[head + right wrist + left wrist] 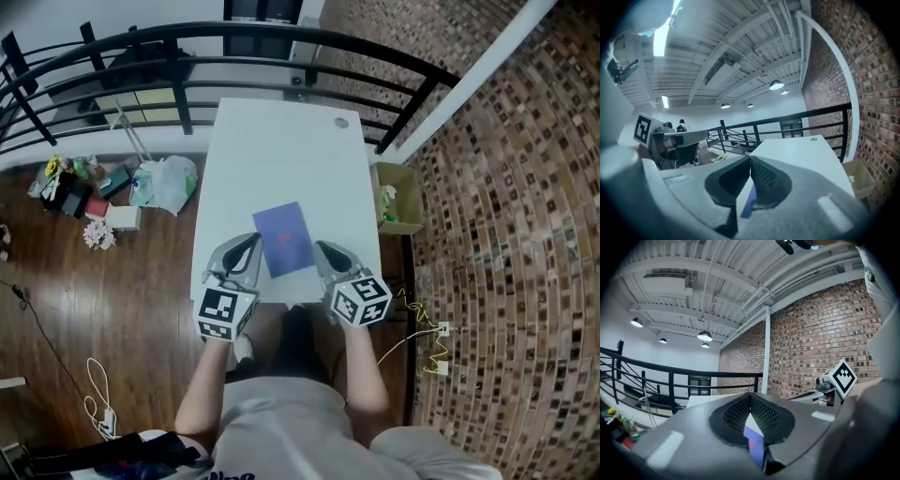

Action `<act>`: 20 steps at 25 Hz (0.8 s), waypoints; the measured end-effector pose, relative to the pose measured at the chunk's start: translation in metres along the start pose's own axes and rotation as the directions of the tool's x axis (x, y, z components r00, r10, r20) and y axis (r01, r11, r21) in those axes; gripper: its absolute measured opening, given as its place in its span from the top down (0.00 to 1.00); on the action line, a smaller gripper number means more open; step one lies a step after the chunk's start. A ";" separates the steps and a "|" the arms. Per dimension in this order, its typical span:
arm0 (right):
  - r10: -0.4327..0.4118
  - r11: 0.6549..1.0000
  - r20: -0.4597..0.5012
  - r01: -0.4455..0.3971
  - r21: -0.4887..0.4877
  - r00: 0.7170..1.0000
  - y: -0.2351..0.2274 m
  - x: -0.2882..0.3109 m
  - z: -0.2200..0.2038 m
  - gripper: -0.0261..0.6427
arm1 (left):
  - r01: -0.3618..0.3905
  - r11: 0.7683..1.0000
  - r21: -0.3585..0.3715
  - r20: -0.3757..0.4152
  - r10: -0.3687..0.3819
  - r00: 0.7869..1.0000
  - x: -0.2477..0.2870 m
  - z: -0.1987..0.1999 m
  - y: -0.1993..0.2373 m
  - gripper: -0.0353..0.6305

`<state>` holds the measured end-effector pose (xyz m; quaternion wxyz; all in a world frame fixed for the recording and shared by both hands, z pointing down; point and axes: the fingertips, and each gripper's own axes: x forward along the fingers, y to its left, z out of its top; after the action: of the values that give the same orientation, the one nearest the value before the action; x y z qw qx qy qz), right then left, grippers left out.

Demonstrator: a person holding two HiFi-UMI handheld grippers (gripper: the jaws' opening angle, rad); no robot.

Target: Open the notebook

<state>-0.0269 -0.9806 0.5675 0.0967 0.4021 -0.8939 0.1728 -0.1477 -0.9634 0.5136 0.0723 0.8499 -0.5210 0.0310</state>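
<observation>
A closed blue notebook (286,239) with a small red mark on its cover lies on the white table (281,150), near the front edge. My left gripper (254,242) sits just left of it and my right gripper (321,247) just right of it, both low over the table and pointing away from me. Neither touches the notebook. In the left gripper view the left gripper (750,397) has its tips together, and a sliver of the notebook (755,444) shows under them. The right gripper (750,159) is shut too, with a strip of notebook (749,202) below.
A black railing (187,89) runs behind the table. An open cardboard box (398,197) stands at the table's right side by the brick wall. On the wooden floor to the left are a plastic bag (169,183), flowers and small items. A round grommet (341,123) sits at the far right corner.
</observation>
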 end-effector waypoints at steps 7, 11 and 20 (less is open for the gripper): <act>0.088 0.995 -0.235 -0.075 0.066 0.968 -0.086 0.045 -0.063 0.89 | -0.004 1.000 -0.031 -0.091 0.001 0.996 0.061 -0.046 0.015 0.92; 0.157 0.987 -0.356 -0.142 0.069 0.921 -0.119 0.064 -0.078 0.83 | 0.005 0.998 -0.059 -0.158 -0.014 0.987 0.086 -0.069 0.016 0.92; 0.342 0.937 -0.566 -0.322 0.138 0.751 -0.134 0.115 -0.116 0.60 | -0.009 0.996 -0.086 -0.197 -0.008 0.980 0.111 -0.113 0.029 0.92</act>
<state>0.0021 -1.0967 0.7413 0.3263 0.1663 -0.8753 0.3159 -0.1205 -1.0561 0.6420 0.1604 0.8385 -0.5125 0.0922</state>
